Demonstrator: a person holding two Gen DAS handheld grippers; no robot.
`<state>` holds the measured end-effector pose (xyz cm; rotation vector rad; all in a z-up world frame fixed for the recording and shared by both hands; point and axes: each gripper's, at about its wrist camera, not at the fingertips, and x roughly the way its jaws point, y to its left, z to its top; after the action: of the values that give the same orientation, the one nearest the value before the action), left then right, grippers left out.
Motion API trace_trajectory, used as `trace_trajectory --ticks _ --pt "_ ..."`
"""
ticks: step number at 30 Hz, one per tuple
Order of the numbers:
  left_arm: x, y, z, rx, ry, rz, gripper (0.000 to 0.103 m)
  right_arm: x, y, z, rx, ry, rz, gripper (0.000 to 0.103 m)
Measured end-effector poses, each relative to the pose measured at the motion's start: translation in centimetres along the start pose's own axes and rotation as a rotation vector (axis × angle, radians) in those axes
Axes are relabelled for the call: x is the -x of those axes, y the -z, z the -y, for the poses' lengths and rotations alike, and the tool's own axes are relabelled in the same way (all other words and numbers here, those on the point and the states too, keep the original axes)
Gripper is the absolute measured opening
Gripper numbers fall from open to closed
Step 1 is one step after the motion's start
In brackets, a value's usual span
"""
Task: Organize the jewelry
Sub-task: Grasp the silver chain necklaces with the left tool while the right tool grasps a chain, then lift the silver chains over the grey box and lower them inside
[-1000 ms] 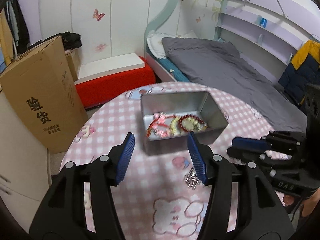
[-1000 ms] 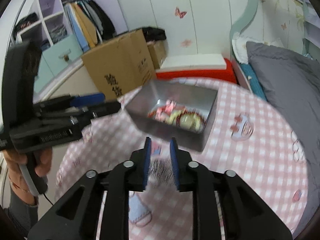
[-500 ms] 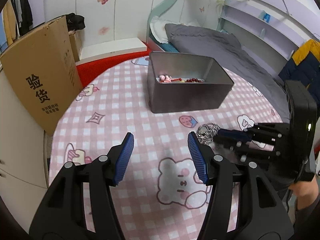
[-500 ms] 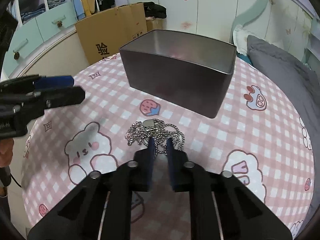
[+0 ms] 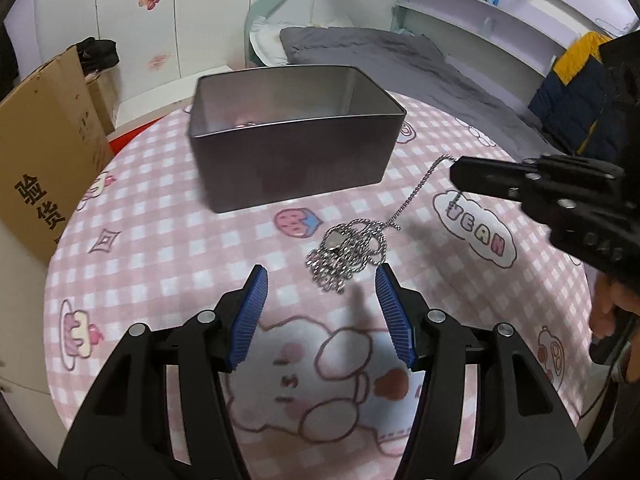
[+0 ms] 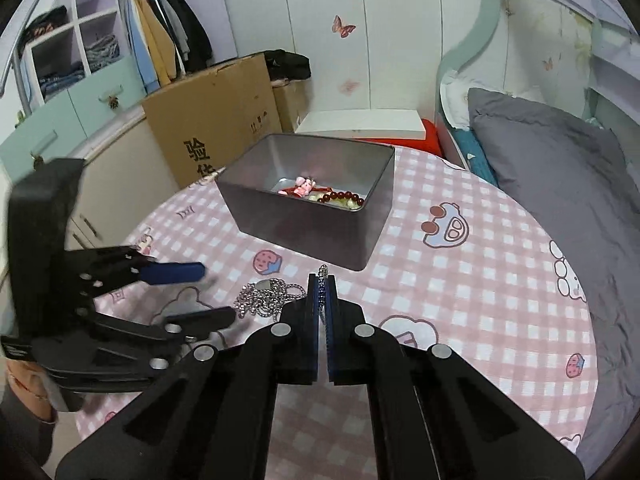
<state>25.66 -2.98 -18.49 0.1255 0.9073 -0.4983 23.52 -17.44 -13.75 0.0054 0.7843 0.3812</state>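
- R gripper (image 6: 322, 280) pinched on silver chain (image 5: 348, 248), centre frame; rest heaped on tablecloth (image 5: 160, 280).
- L gripper (image 5: 320, 284) spread, empty, just below heap.
- Step: lifting chain, prob. Next: carry over tin (image 6: 372, 232), upper centre, drop.

Shiny metal chain (image 5: 348, 254), matt grey metal tin (image 5: 296, 168), soft checked cloth (image 5: 160, 264).

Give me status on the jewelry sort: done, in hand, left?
Done: beaded bracelets already lie in the metal tin. In hand: right gripper is shut on the silver chain, mostly heaped on the tablecloth. Left: lift it into the tin. Left gripper is open, empty.
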Motion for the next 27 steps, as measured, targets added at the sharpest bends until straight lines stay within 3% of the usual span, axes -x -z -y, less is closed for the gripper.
trace_trajectory --ticks 3,5,6,9,15,27 --pt "-1.0 -0.3 0.4 -0.012 0.002 -0.019 0.056 0.8 -0.3 0.0 -0.002 -0.003 0.026 0.001" --pt "-1.7 -0.4 0.8 -0.027 -0.006 -0.034 0.045 1.3 -0.6 0.0 -0.001 -0.008 0.041 0.001" --pt "-2.0 -0.4 0.9 -0.032 -0.001 -0.044 0.034 1.5 -0.7 0.1 -0.001 -0.013 0.048 0.001" --pt "-2.2 -0.3 1.1 -0.056 -0.03 -0.038 0.024 1.8 -1.2 0.1 0.0 -0.022 0.058 0.001" --pt "-1.3 -0.2 0.5 -0.033 -0.025 -0.013 0.023 1.9 -1.6 0.2 -0.006 -0.039 0.068 0.001" --pt "6.7 -2.8 -1.4 0.036 0.025 0.151 0.023 4.8 -3.7 -1.3 0.024 -0.049 0.139 0.001"
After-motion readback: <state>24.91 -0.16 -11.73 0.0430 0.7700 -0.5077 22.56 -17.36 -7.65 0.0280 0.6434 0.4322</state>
